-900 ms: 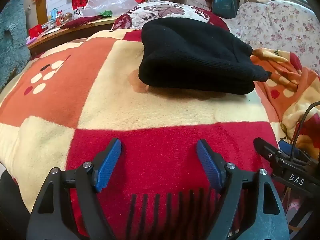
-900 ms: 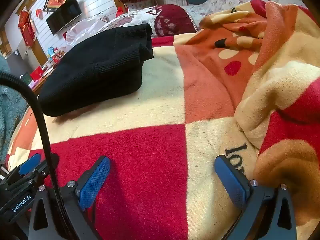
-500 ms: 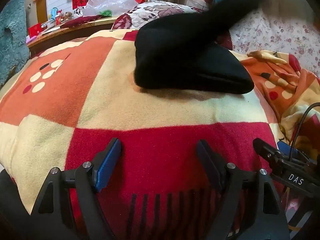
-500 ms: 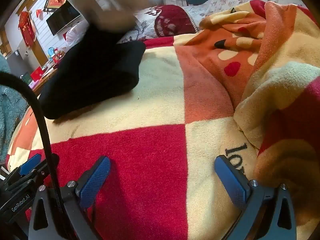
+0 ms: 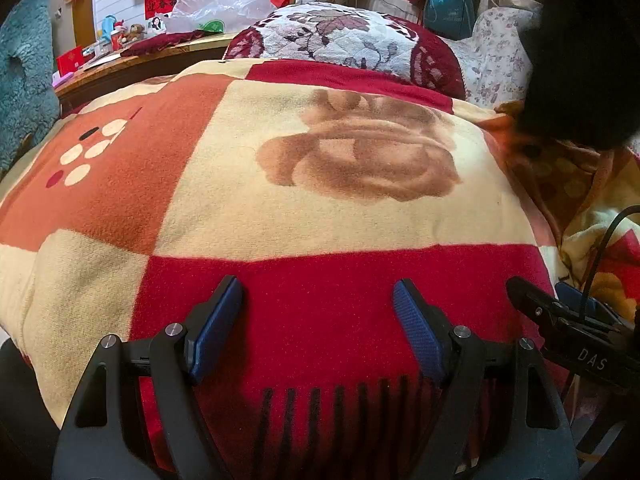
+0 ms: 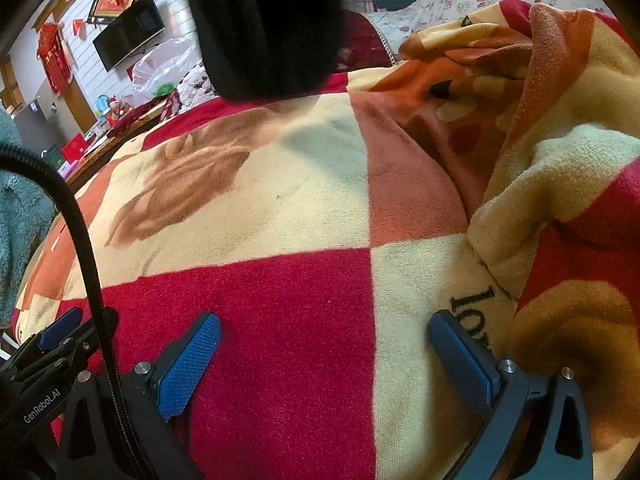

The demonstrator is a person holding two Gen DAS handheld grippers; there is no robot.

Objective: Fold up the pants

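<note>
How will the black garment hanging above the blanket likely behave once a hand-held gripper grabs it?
The black garment hangs in a soft drape, so probably floppy. It looks like a thick knit, likely grippy rather than slippery, perhaps fairly heavy.

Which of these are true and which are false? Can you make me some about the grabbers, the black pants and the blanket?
1. Both grippers, left and right, are open and empty. True.
2. The black pants lie flat on the blanket. False: they hang above it at the frame's edge.
3. The blanket has red, cream and orange squares. True.
4. The left gripper is pinching the blanket. False: its jaws stand wide apart, with nothing between them.
</note>
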